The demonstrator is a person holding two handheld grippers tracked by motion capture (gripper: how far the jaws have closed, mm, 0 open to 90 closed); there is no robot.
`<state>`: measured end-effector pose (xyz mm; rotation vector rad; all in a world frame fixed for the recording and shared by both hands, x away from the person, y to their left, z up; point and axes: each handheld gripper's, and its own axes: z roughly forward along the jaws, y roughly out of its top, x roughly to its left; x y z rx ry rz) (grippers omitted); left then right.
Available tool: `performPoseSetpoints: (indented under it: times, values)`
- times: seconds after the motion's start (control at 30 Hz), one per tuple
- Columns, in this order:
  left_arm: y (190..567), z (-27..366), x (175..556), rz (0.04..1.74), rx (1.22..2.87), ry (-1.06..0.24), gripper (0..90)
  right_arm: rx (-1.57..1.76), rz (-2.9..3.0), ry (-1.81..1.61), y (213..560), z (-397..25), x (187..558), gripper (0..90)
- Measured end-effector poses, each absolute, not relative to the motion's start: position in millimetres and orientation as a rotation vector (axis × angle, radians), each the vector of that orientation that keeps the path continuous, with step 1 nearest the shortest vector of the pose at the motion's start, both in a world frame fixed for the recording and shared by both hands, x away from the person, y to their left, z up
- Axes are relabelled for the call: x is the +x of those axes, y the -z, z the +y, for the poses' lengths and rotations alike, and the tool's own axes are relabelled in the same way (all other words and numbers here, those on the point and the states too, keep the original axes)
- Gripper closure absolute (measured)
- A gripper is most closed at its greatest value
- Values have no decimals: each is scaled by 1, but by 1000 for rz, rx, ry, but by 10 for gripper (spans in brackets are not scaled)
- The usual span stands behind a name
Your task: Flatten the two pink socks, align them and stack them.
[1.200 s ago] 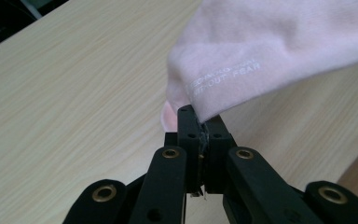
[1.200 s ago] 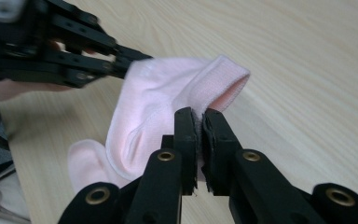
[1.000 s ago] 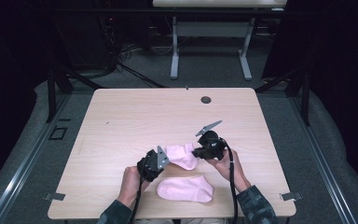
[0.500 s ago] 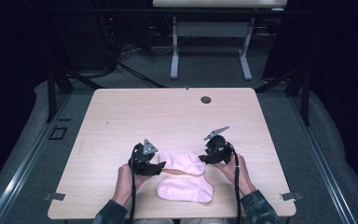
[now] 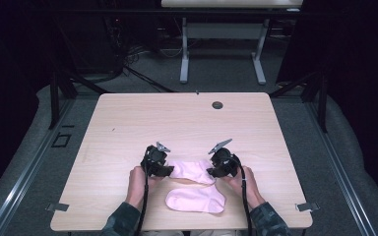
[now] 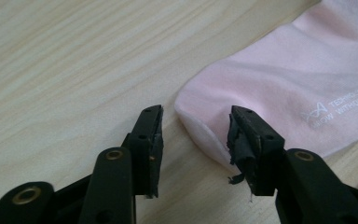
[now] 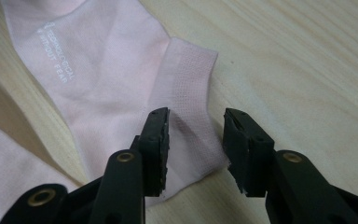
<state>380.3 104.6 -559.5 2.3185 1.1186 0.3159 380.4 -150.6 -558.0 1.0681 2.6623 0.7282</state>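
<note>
Near the lower centre of the high view, two pink socks are lying on the wooden table [image 5: 128, 123]. The left gripper [image 5: 163, 169] and right gripper [image 5: 215, 171] are now flanking the upper sock [image 5: 193, 170], one at each end; a second ago both were crowding over its middle. Both are standing spread, pinching nothing: the left gripper [image 6: 196, 135] is straddling the toe, the right gripper [image 7: 196, 140] is straddling the ribbed cuff [image 7: 191, 88]. Judged from this, the sock has been released flat. The lower sock [image 5: 196, 200] is lying unmoved just below.
</note>
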Motion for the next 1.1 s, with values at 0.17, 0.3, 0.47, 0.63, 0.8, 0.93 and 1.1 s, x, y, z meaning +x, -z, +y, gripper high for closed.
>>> performPoseSetpoints:
  times: [0.17,0.3,0.47,0.63,0.8,0.93,1.1]
  values:
    - [561,104,382,1116,2341,-306,622,1059,2665,-737,559,-150,379,670]
    - [561,103,382,1115,2339,-290,694,1067,2682,-765,559,-151,379,756]
    - [562,102,382,1095,2342,-279,848,1117,2680,-813,561,-153,378,823]
    - [561,104,380,1078,2321,-259,882,1167,2641,-846,560,-156,377,833]
    - [548,109,373,1061,2270,-240,884,1141,2622,-891,543,-163,368,832]
    - [531,113,363,1050,2230,-215,884,1132,2600,-941,523,-168,356,832]
    - [518,117,351,1029,2196,-187,884,1112,2573,-975,500,-175,338,831]
